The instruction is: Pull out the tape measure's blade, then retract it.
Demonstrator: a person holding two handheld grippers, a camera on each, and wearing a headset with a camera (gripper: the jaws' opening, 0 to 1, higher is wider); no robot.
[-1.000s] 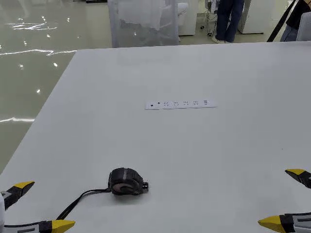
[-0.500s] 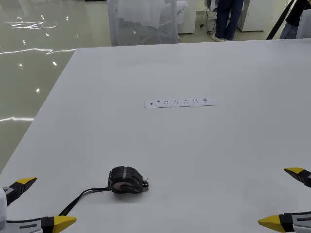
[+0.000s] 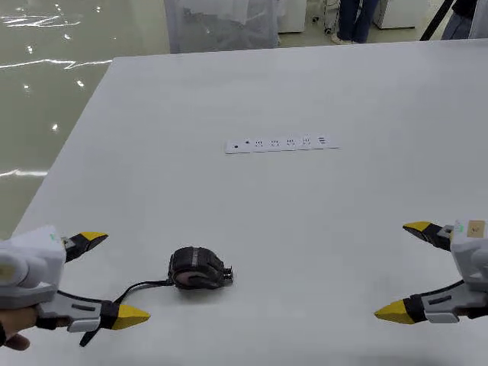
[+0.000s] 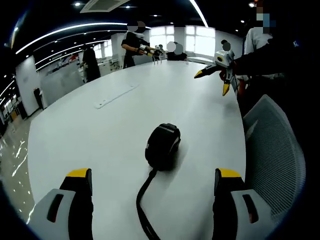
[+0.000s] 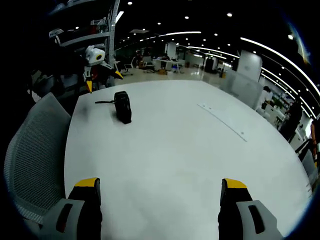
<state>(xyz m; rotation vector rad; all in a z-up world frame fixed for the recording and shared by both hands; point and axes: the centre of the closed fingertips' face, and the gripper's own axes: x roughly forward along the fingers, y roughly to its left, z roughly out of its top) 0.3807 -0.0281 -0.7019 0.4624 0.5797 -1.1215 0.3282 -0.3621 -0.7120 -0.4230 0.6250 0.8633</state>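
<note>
A black tape measure (image 3: 198,268) lies on the white table (image 3: 267,213) near the front left, its black wrist strap (image 3: 126,296) trailing toward me. Its blade is wound in. My left gripper (image 3: 110,276) stands open just left of it, jaws wide on either side of the strap. In the left gripper view the tape measure (image 4: 163,146) sits ahead between the yellow fingertips (image 4: 79,174). My right gripper (image 3: 408,268) is open at the front right, far from the tape measure (image 5: 122,106), with nothing between its jaws.
A white power strip (image 3: 280,143) lies flat in the middle of the table. A mesh chair back (image 4: 280,150) stands at the table's near edge. People stand beyond the far edge (image 3: 357,19). The table's left edge drops to a glossy floor (image 3: 46,91).
Both grippers have come forward and inward over the table, the left one up close to the tape measure's strap. The tape measure has stayed put; the camera has tilted down a little.
</note>
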